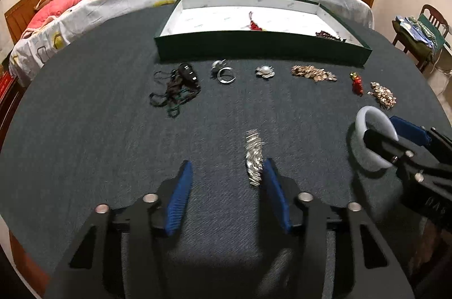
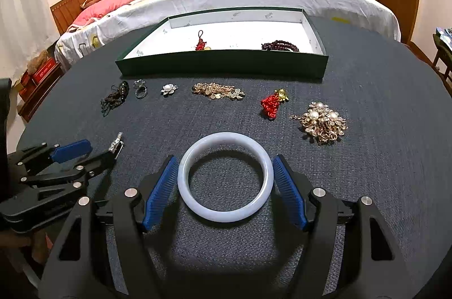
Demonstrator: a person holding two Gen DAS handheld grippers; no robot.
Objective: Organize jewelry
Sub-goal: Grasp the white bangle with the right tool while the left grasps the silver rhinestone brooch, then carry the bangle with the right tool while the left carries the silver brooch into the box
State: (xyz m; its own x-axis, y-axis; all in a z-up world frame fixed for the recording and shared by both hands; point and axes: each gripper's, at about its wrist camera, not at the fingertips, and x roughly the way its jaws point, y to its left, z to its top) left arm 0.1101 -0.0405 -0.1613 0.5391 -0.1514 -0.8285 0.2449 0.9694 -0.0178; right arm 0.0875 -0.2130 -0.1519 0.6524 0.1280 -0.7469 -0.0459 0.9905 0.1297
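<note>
A green box (image 1: 262, 46) (image 2: 223, 63) with a white inside stands at the far side of the dark table; a red knot charm (image 2: 200, 42) and a dark bead bracelet (image 2: 279, 46) lie in it. My left gripper (image 1: 227, 172) is open, low over the table, with a silver brooch (image 1: 254, 155) lying against the inner side of its right finger. My right gripper (image 2: 225, 172) is open around a white jade bangle (image 2: 226, 176) that lies flat on the table; its pads stand just beside the bangle's rim.
In a row before the box lie a black cord necklace (image 1: 175, 90), a silver ring (image 1: 224, 73), a pearl brooch (image 1: 265, 71), a gold chain (image 1: 313, 73), a red tassel charm (image 2: 272, 102) and a gold pearl cluster (image 2: 322, 121). A bed stands behind the table.
</note>
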